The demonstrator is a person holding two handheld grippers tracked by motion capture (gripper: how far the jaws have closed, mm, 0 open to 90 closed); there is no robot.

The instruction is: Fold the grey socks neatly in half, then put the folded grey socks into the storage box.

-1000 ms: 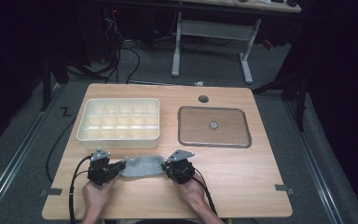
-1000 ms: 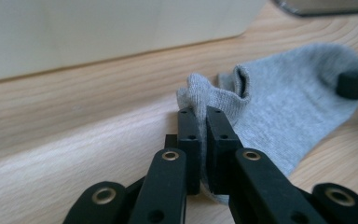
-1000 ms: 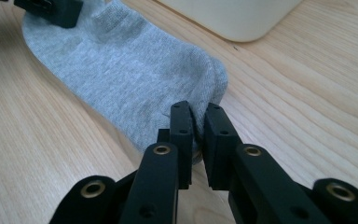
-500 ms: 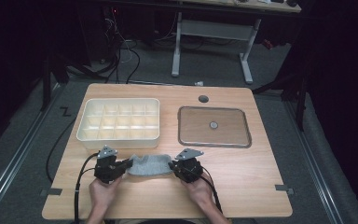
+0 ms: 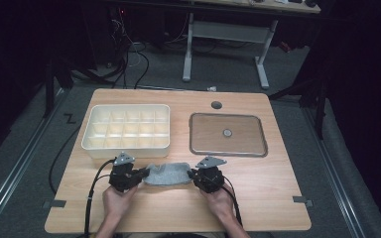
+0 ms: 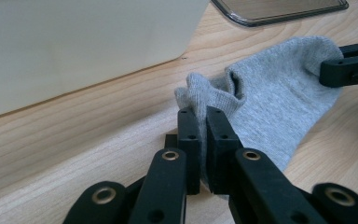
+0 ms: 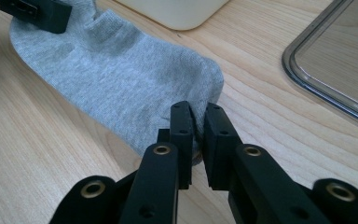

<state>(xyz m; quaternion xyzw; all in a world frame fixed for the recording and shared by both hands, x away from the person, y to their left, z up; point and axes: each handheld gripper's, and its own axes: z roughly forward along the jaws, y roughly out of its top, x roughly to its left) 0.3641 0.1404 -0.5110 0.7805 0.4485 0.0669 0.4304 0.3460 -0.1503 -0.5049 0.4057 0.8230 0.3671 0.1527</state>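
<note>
A: The left gripper (image 5: 138,177) and right gripper (image 5: 197,175) each pinch an end of the grey sock (image 5: 167,173) — why?
B: To stretch it flat at 6 o'clock of the divided box (image 5: 126,128)

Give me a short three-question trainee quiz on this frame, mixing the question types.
1. True or false: the grey sock is held at both ends, one end by the left claw and the other by the right claw.
2. Which thing lies nearest the sock on the table? A) the cream compartment box B) the clear tray C) the round cable hole
3. Fill in: in the high view, the clear tray lies to the ____ of the compartment box.

Key: 1 true; 2 A; 3 right.
</note>
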